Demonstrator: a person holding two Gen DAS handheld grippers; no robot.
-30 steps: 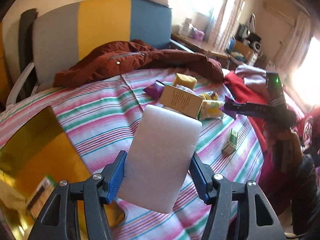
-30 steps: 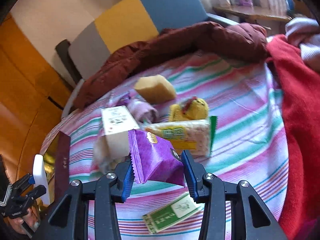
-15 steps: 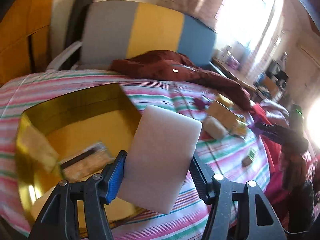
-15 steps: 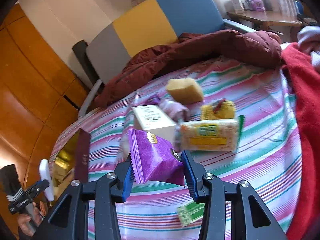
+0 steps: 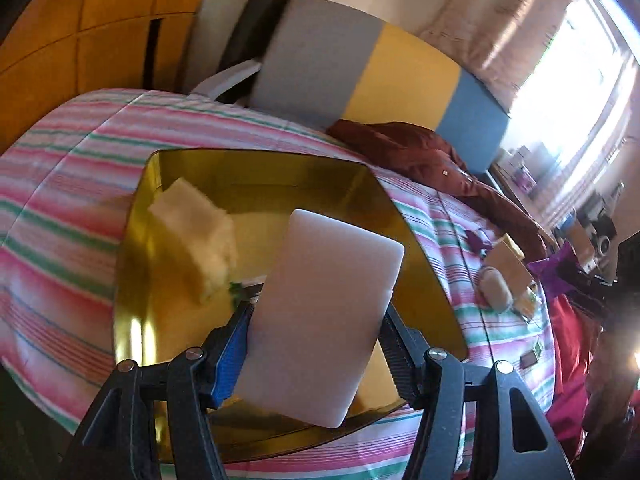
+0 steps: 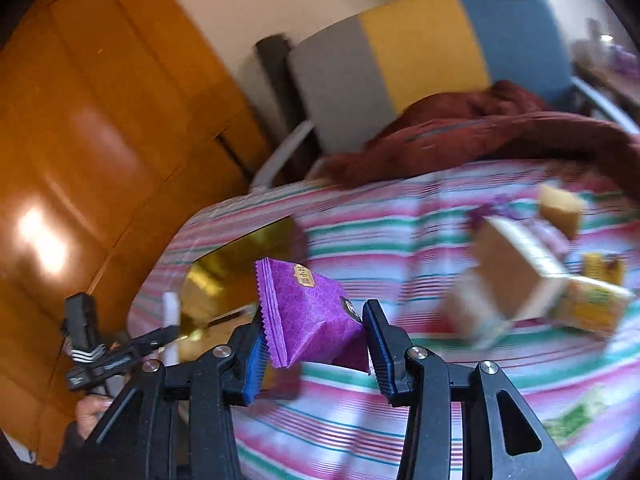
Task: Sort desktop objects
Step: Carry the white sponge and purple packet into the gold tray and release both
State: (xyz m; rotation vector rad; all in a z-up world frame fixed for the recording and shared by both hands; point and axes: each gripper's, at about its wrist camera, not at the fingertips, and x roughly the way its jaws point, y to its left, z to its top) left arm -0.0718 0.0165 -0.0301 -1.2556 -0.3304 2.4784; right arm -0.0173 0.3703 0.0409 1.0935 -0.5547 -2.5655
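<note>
left gripper [image 5: 316,344] pinches a white foam block [image 5: 320,312] between its blue pads and holds it above the gold tray [image 5: 256,172], which lies on the striped cloth [image 5: 68,184]. a second ago this view faced the pile of goods further along the cloth; the tray has since swung in to fill the middle of the frame, so the block now sits over its drop-off place. a pale yellow sponge [image 5: 196,240] and a partly hidden packet already lie in the tray. right gripper [image 6: 314,340] is clamped on a purple snack pouch [image 6: 308,312], lifted clear of the cloth; its view has turned from the pile toward the tray's near corner, with the left tool and block at lower left. unsorted items, among them a cardboard box [image 6: 516,268] and a yellow sponge [image 6: 560,210], remain on the cloth at right. judged stage: transport nearly done for the block, release next; the pouch likely follows.
</note>
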